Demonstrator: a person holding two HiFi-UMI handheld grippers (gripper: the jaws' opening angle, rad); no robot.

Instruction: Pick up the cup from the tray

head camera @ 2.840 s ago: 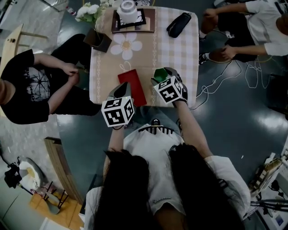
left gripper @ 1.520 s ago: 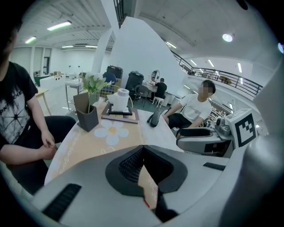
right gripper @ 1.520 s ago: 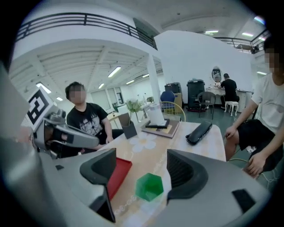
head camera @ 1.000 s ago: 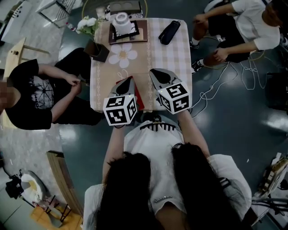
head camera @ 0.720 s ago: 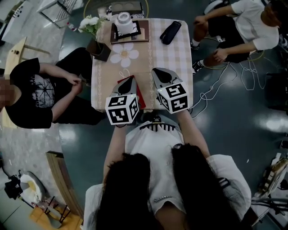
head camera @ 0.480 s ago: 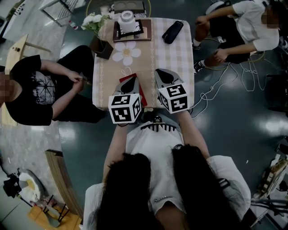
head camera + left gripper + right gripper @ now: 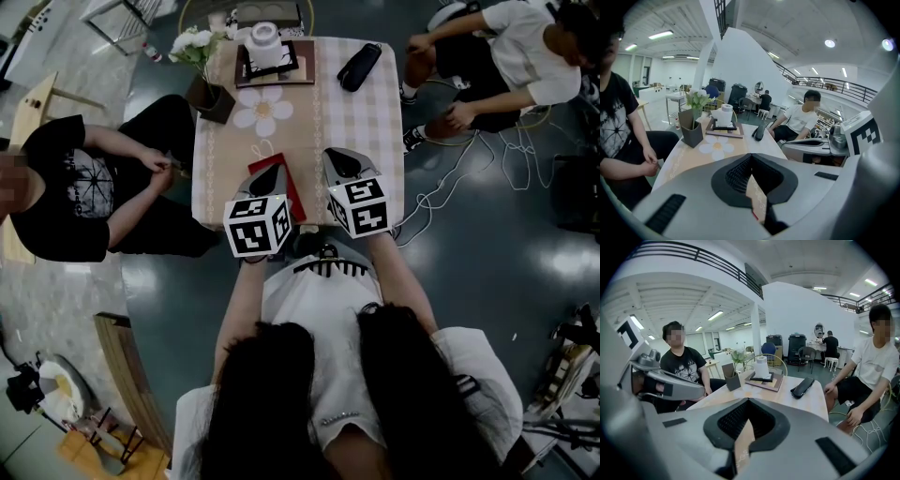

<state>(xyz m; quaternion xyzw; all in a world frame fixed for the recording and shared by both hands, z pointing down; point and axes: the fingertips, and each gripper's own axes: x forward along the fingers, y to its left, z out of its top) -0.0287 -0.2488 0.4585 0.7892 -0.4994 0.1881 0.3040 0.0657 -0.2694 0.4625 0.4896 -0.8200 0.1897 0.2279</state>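
Note:
The white cup (image 7: 263, 37) stands on a dark square mat on the brown tray (image 7: 302, 64) at the table's far end; it also shows as the cup (image 7: 724, 115) and the cup (image 7: 761, 366). My left gripper (image 7: 272, 175) hovers over the near table edge above a red flat thing (image 7: 284, 194), jaws shut and empty. My right gripper (image 7: 339, 161) is beside it, also shut with nothing held. Both are far from the cup. In their own views the left gripper (image 7: 751, 158) and right gripper (image 7: 747, 403) point along the table toward the tray (image 7: 723, 133).
A dark pot (image 7: 208, 96) with white flowers sits at the table's far left, a black pouch (image 7: 358, 66) at the far right. A white flower print (image 7: 262, 108) marks the cloth. One person sits to the left, another to the right.
Both grippers have stayed over the near table edge, almost unmoved. The head view has shifted slightly. The green thing seen by the right gripper earlier is hidden now.

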